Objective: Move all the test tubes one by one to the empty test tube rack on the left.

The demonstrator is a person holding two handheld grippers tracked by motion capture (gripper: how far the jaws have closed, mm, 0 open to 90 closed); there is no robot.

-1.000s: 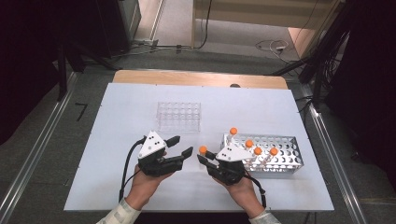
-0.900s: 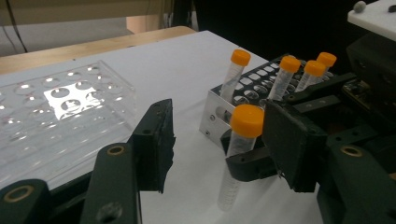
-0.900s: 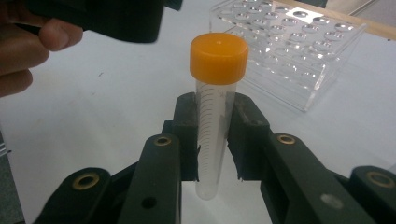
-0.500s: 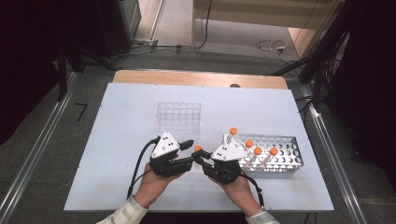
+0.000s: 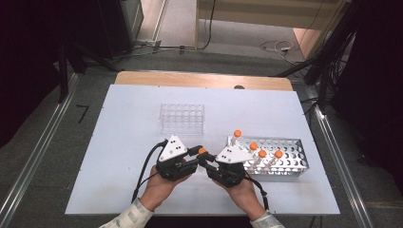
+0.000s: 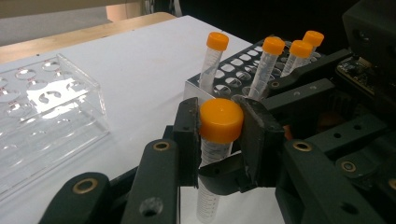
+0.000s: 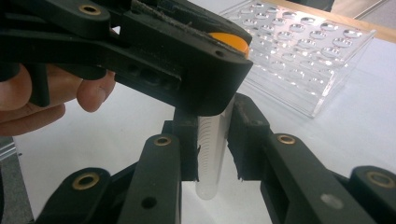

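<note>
Two grippers hold one tube above the white table (image 5: 119, 142).

The clear plastic rack (image 5: 182, 118) sits behind the grippers, and the metal rack (image 5: 290, 164) with four orange-capped tubes sits to the right. The left gripper (image 5: 196, 153) pinches the orange cap (image 6: 221, 119). The right gripper (image 5: 207, 160) squeezes the clear tube (image 7: 213, 149) lower down, so the tube stands upright between them.

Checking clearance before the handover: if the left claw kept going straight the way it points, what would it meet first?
Probably the right claw, which grips the same orange-capped tube just ahead; beyond it stands the metal rack. Depth is hard to judge.
</note>
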